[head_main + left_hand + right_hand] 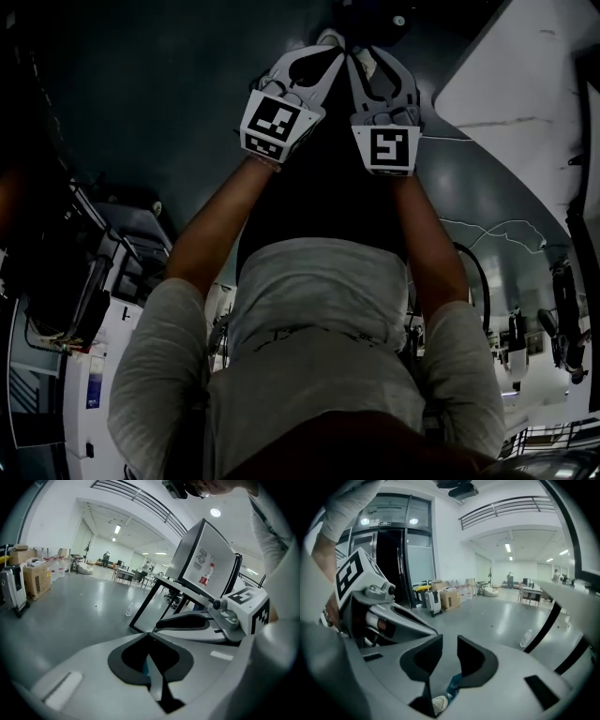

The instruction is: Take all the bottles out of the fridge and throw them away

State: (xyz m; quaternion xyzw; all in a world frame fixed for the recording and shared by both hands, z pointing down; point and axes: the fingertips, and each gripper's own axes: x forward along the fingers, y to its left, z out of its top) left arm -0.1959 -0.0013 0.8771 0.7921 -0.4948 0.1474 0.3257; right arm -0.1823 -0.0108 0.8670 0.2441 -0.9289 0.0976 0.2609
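2 grippers are pointing forward and down side by side in the head view. The left gripper (328, 42) and the right gripper (362, 56) are almost touching at their tips over the dark floor (141, 94), and the person's forearms (220, 220) are stretching out to them.

The left gripper's fingers (126, 660) are meeting at their tips, and nothing is sitting between them. The right gripper's fingers (477, 660) are standing a narrow way apart and gripping nothing. Through that gap the person's shoe (439, 704) is showing.

The fridge (220, 550) is rising beyond the left gripper, looking tilted in that gripper's view, with a black frame (140, 606) reaching down from it to the floor. 1 bottle with a red label (205, 577) is standing upright at the fridge's white wall — I cannot tell whether glass is covering it. 1 clear bottle (526, 638) is lying on the open floor, well apart from both grippers and just beside the foot of the black frame. Cardboard boxes (449, 598) are standing along the far edge of the floor in the right gripper view.
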